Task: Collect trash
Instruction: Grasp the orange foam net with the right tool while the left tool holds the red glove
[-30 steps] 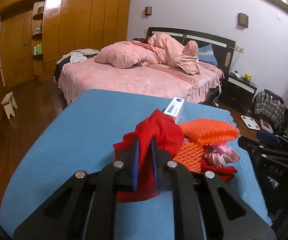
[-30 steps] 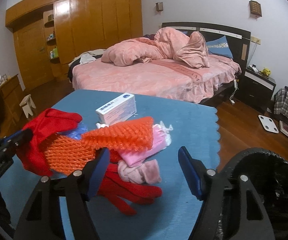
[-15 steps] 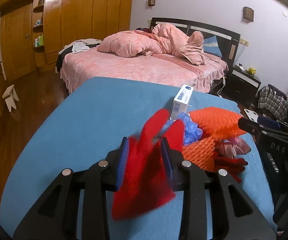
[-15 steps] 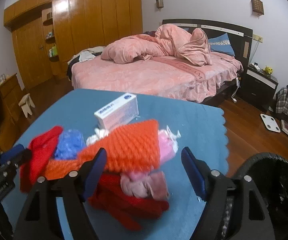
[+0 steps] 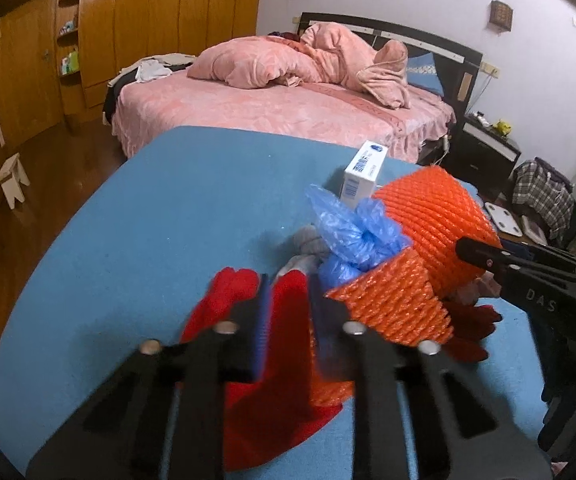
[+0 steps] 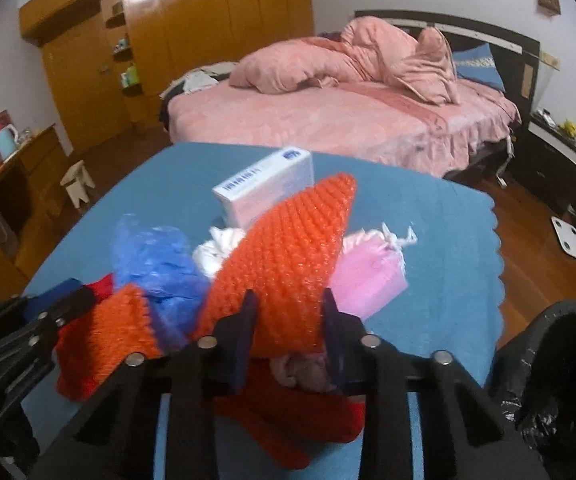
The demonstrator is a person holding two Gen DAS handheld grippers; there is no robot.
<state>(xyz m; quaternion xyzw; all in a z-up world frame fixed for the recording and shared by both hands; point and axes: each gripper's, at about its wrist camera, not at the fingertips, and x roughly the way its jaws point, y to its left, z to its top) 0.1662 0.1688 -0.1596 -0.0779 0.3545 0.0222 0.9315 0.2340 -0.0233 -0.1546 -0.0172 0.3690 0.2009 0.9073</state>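
Note:
A pile of trash lies on the blue-covered table [image 5: 167,220]. My left gripper [image 5: 288,300] is shut on a red glove [image 5: 283,412] at the pile's near left side. In the right wrist view my right gripper [image 6: 288,312] has its jaws closing on a tilted orange foam net [image 6: 288,248], and the pads touch its sides. A second orange net [image 5: 400,304], a crumpled blue plastic bag [image 6: 155,256], a pink bag [image 6: 368,276] and a white box [image 6: 263,192] lie around it. Another red glove [image 6: 288,424] lies under the right gripper.
A bin lined with a black bag [image 6: 560,364] stands at the table's right edge, close to my right gripper. A pink bed [image 5: 288,112] lies beyond the table, with a wooden wardrobe [image 5: 147,20] behind it and a small stool [image 5: 11,176] on the floor at the left.
The left jaws parted around the red glove, then shut on it again lower down. The right gripper moved in over the orange net and went from wide open to closing on it.

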